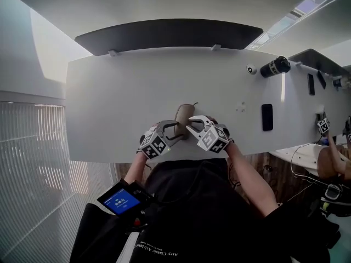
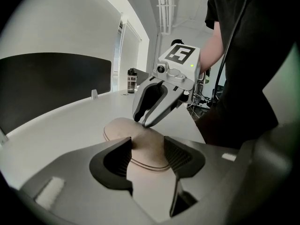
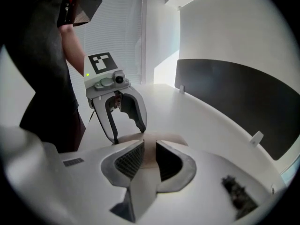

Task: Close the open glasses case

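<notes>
Clamping the glasses case [image 1: 184,114] are the left gripper [image 2: 147,149] jaws; the right gripper [image 3: 149,158], jaws narrowly apart, touches its top.

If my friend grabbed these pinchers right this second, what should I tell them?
Left gripper: fingers clamped across one end of the tan glasses case, holding it on the white table.
Right gripper: fingers almost together with a thin gap and nothing pinched. Its tips rest on top of the case's lid.
Done: the lid is down, with only a thin seam showing round the edge, so the case looks closed.
Left: probably one firm press to make sure it has snapped, then open the left fingers and lift both grippers away.
</notes>
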A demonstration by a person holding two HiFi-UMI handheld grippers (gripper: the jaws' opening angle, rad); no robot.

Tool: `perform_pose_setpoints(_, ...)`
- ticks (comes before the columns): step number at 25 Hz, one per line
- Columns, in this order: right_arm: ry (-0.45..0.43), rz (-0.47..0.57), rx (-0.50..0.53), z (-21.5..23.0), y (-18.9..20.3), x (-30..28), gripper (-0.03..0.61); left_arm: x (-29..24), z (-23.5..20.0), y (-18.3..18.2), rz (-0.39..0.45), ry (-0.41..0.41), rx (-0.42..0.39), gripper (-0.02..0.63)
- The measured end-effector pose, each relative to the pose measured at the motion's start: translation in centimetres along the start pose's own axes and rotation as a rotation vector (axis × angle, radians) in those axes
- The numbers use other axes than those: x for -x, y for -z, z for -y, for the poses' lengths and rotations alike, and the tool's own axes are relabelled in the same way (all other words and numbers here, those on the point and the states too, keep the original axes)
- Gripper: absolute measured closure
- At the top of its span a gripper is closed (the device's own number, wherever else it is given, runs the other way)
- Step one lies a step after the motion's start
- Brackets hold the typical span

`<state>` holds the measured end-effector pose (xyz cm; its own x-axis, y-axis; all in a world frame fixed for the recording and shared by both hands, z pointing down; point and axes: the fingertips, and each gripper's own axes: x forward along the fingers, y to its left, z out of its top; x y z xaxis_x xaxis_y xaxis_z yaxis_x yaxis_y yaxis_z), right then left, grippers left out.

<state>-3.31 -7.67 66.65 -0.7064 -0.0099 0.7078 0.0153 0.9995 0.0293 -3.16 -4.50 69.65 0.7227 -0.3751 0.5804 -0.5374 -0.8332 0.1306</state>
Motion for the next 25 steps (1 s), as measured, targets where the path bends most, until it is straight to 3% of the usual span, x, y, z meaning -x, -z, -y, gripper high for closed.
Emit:
perform_pose_setpoints(9,-0.053,0.029,-0.05,0.0,-0.1,-0.1,0.514,-0.2,-0.3,0.6,0.067,0.01,0.09,0.39)
perform_pose_setpoints(25,-0.061,0.063,-0.053,0.2,0.0,0.0,0.514,0.0,-0.7,-0.7,0.108,-0.003,0.117,0.391)
